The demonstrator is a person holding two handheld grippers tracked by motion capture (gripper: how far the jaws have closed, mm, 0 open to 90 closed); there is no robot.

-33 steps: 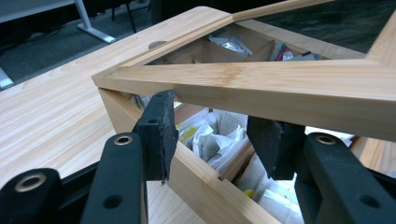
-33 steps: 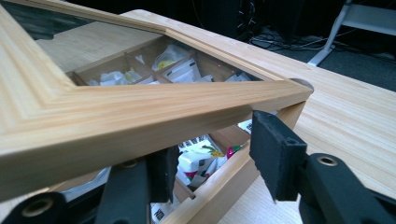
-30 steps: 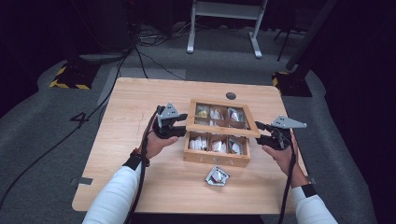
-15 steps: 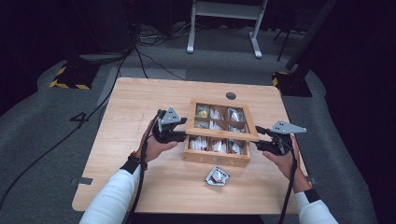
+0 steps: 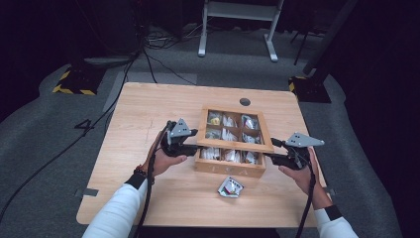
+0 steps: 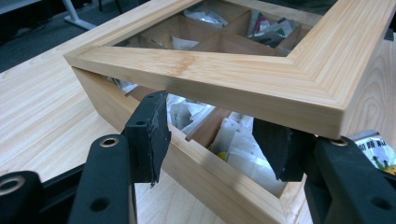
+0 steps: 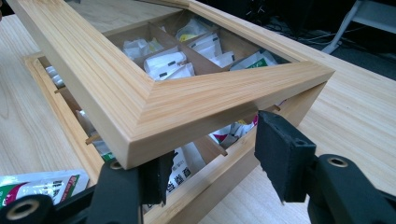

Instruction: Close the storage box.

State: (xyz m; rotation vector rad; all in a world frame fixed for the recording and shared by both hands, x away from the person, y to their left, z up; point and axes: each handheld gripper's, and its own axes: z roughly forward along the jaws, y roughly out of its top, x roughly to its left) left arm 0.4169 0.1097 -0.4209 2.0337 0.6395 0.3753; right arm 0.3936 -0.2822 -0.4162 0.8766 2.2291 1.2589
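Note:
A wooden compartment box (image 5: pixel 230 170) with several sachets inside sits mid-table. Its framed lid (image 5: pixel 235 146) is tilted up at the front, and in both gripper views it hangs over the open box. My left gripper (image 5: pixel 194 147) is at the lid's front left corner. In the left gripper view its jaws (image 6: pixel 215 140) sit just under the lid (image 6: pixel 224 74); they have just been opening, and their pads stand apart from the wood. My right gripper (image 5: pixel 273 151) is at the front right corner. That corner (image 7: pixel 140 102) rests over its left jaw, and the right pad (image 7: pixel 280 158) stands free.
A loose foil sachet (image 5: pixel 230 187) lies on the table in front of the box and shows beside the jaws (image 7: pixel 42 186). A round cable hole (image 5: pixel 244 102) is near the table's far edge. Bare tabletop (image 5: pixel 133 129) lies left of the box.
The lid's front edge has come down toward the box front, and both grippers came down with it. The left jaws stand wider apart than before.

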